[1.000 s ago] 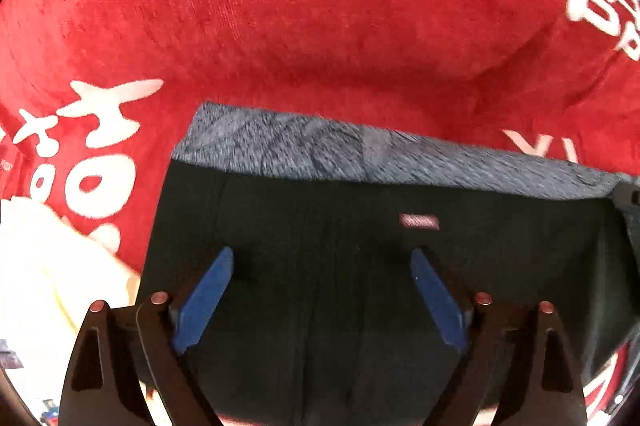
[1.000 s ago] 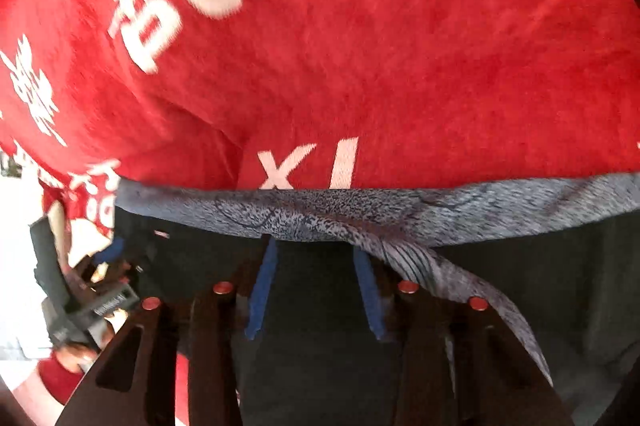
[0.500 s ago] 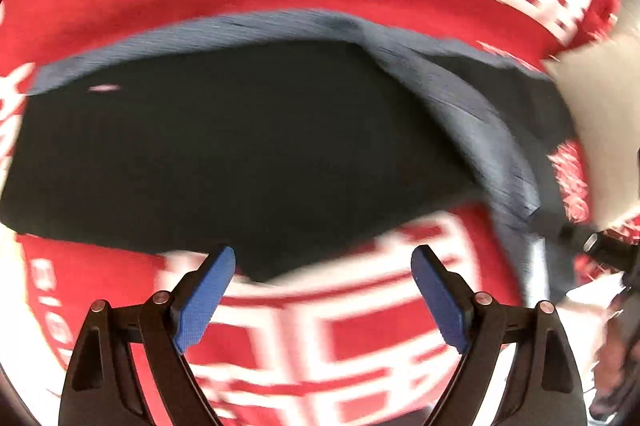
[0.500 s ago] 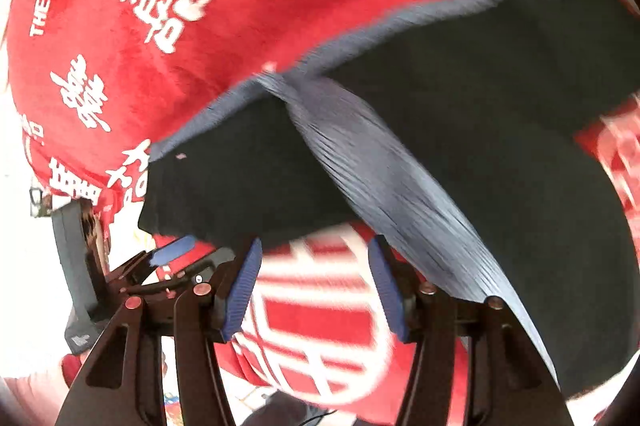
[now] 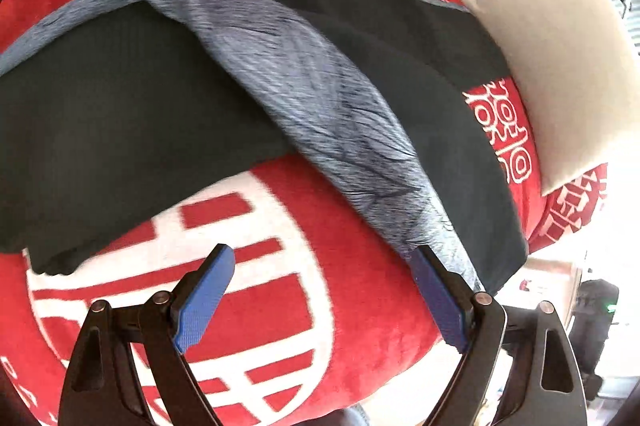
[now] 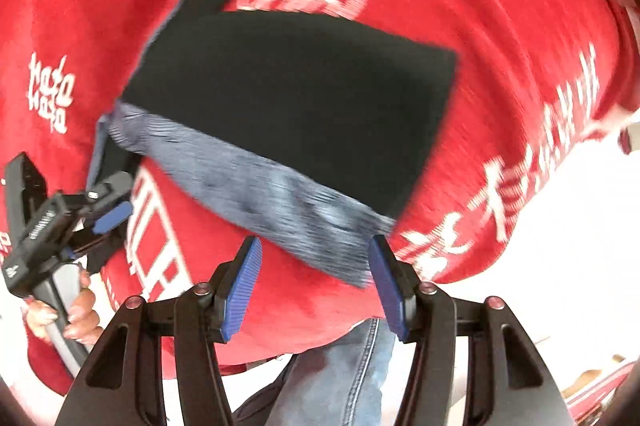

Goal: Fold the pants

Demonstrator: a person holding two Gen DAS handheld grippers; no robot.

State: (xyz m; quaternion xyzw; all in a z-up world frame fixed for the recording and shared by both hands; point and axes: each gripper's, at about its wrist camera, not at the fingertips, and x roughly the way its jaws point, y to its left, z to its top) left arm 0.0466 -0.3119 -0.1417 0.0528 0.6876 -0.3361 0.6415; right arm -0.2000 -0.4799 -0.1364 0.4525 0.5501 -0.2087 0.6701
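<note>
A home bedroom or living space: a plush red blanket (image 5: 328, 306) printed with large white characters covers a soft, bed-like surface. A beige cushion (image 5: 560, 66) rests at its edge, against a bright, washed-out background

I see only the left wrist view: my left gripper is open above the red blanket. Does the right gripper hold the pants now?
Observer: No. The right gripper is open, pads apart; the grey band of the pants ends just ahead of it.
Operator: Is the hand on the left gripper visible?
Observer: Yes, the left hand grips its handle, left of the pants.
Operator: What shows below the red blanket?
Observer: The person's blue jeans.
</note>
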